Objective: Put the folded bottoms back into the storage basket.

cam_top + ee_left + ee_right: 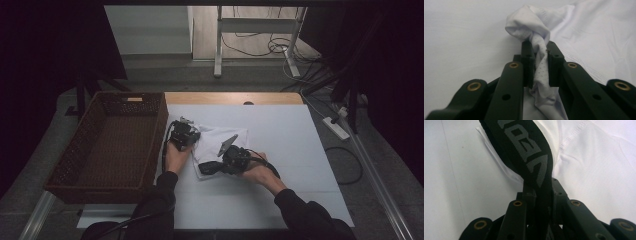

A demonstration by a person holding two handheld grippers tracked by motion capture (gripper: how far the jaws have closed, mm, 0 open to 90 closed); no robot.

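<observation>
Left gripper (540, 53) clamped tight on a bunched fold of the white garment (216, 142), which lies on the white table (290, 150) just right of the wicker basket (112, 145). Right gripper (540, 188) pinched on its black waistband (524, 150); band lettering cut off, unreadable. Garment partly hidden under both grippers in the high view.

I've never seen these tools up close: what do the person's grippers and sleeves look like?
Both the left gripper and the right gripper are black, with two flat jaws, brass-ringed holes and black cables. A grey plate tops the right one. Both sleeves are dark.
</observation>
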